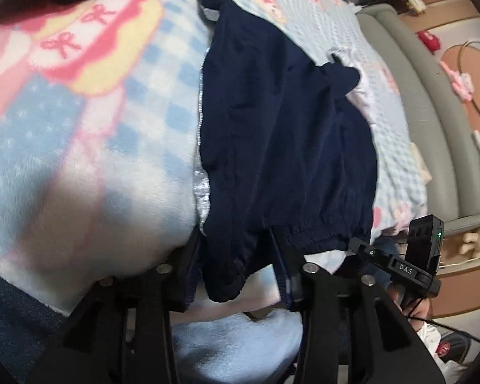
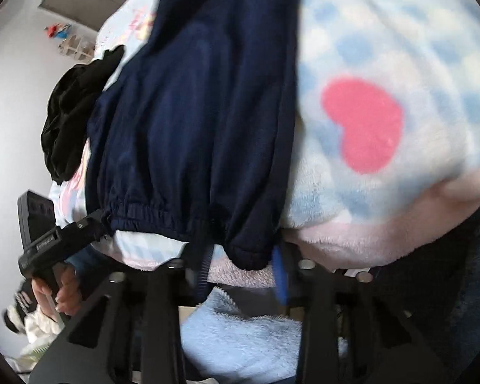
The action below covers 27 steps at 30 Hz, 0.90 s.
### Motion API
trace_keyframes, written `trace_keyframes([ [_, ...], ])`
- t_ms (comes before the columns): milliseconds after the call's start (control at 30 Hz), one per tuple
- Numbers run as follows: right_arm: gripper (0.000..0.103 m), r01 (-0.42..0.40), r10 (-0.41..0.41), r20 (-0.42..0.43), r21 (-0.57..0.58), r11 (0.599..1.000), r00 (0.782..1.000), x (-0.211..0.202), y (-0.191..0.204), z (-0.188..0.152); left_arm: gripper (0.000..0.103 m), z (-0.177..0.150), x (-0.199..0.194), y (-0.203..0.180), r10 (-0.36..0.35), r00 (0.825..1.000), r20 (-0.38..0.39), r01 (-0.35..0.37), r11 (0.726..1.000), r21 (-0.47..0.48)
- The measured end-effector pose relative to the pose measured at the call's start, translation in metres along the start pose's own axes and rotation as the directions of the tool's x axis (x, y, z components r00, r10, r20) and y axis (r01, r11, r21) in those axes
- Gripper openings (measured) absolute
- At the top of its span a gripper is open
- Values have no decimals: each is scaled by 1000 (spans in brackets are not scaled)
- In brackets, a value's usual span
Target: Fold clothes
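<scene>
Left tongs (image 1: 240, 275) stand released around the navy garment's (image 1: 281, 128) near hem at six o'clock while right tongs (image 2: 240, 268), not clenched either, straddle its other corner, apparently to fold it over the bed's fleece blanket (image 1: 96, 128).

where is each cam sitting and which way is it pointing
Left wrist: on the left gripper, aimed down and forward along its fingers at the navy garment on the fleece blanket; the right gripper and its hand show at right.
Right wrist: on the right gripper, facing the same garment's elastic hem; the left gripper and hand show at left.
Shared: garment, blanket, each other's gripper.
</scene>
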State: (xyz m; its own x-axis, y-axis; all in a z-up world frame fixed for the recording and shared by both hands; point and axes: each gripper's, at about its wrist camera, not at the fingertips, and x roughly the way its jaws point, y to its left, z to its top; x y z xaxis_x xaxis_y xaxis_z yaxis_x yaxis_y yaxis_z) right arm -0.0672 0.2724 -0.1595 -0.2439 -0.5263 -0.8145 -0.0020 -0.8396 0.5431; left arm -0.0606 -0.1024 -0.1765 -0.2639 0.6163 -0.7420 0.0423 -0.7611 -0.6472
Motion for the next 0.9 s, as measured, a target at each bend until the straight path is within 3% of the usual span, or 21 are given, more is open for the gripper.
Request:
trace_keyframes([
  [100,9,-1,3,66,-33,999,998,-18,14,2,48,1,-1,10,-66,998,4,66,996,-59],
  [167,9,-12,16,88,-42,999,996,-26,17,4,48,1,2,9,-63,998,-2,63,996,-56],
  [233,14,-11,14,66,-40,999,998,-25,7,3,29,-1,9,1,-26,999,-22,25,1000,-18],
  [267,25,-2,3,37,-31,1000,999,-22,-4,6,10,-2,12,-3,-6,999,-33,6,1000,-4],
  [333,22,16,-16,-21,-21,1000,1000,-7,-13,8,9,-1,7,-10,-2,1000,-30,2,1000,6],
  [400,9,16,-16,-7,-31,999,1000,-9,-5,10,8,-1,-15,-27,-32,999,16,31,998,50],
  [533,7,-91,112,139,-146,985,984,-79,31,11,8,0,-64,-60,-83,991,106,66,985,157],
  [600,7,-47,106,210,-271,961,972,-111,55,10,9,9,-68,-63,-81,990,120,60,984,169],
  [667,7,19,55,222,-319,948,973,-115,64,15,9,22,-52,-52,-58,994,94,45,991,128],
  [767,7,56,-18,156,-240,969,988,-81,41,45,8,58,-7,-40,-22,1000,0,22,999,49],
  [833,7,71,-41,149,-201,977,988,-69,35,76,8,95,0,-62,14,1000,11,-15,995,100],
  [900,7,65,-35,168,-178,982,985,-69,35,111,8,140,-18,-100,0,998,66,-11,986,164],
])
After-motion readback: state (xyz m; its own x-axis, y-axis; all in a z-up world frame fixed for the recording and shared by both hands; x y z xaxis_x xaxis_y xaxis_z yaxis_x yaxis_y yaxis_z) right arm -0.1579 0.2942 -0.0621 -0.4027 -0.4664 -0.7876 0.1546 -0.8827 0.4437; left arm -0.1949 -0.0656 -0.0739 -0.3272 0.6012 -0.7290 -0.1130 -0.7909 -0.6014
